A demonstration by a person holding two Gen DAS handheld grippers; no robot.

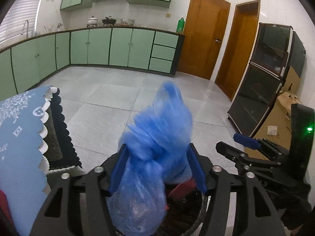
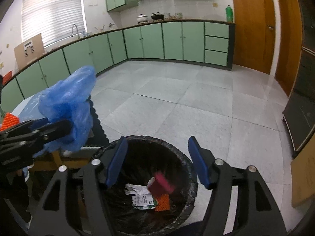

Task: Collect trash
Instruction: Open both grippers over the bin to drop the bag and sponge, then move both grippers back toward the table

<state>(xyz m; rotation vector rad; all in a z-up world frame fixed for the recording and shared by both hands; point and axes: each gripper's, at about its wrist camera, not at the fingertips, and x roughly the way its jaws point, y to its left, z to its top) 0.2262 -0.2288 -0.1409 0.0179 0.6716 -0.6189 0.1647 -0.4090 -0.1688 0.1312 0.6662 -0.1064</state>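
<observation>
Nearest the left wrist camera, the left gripper (image 1: 157,167) is seen with its blue pads (image 1: 118,172) spread apart and a crumpled blue plastic bag (image 1: 155,135) standing between them; the bag is blurred, so whether either pad presses on it cannot be told for certain, though the left pad seems to lie against the film. Directly beneath, at 6 o'clock in that view, the black-lined trash bin (image 1: 196,216) is partly covered by the bag. In the right wrist view the right gripper (image 2: 157,163) is held with its jaws wide apart and nothing between them, over the bin's open mouth. Inside the bin a red cup (image 2: 162,184), a white glove (image 2: 134,189), a printed wrapper (image 2: 143,201) and an orange scrap (image 2: 162,204) are seen, the cup blurred. At 9 o'clock in this view the left gripper and its blue bag are found again, just beside the bin's rim. At 9 o'clock in the left view a table draped in a blue patterned cloth (image 1: 21,129) is seen beside the bin. Further off lies the pale tiled floor (image 2: 177,102), and beyond it, at 12 o'clock, a run of green cabinets (image 2: 173,41) under a counter bearing pots (image 1: 92,21) and a green bottle (image 1: 180,25). Two wooden doors (image 1: 204,35) are set at 1 o'clock in the left view.
</observation>
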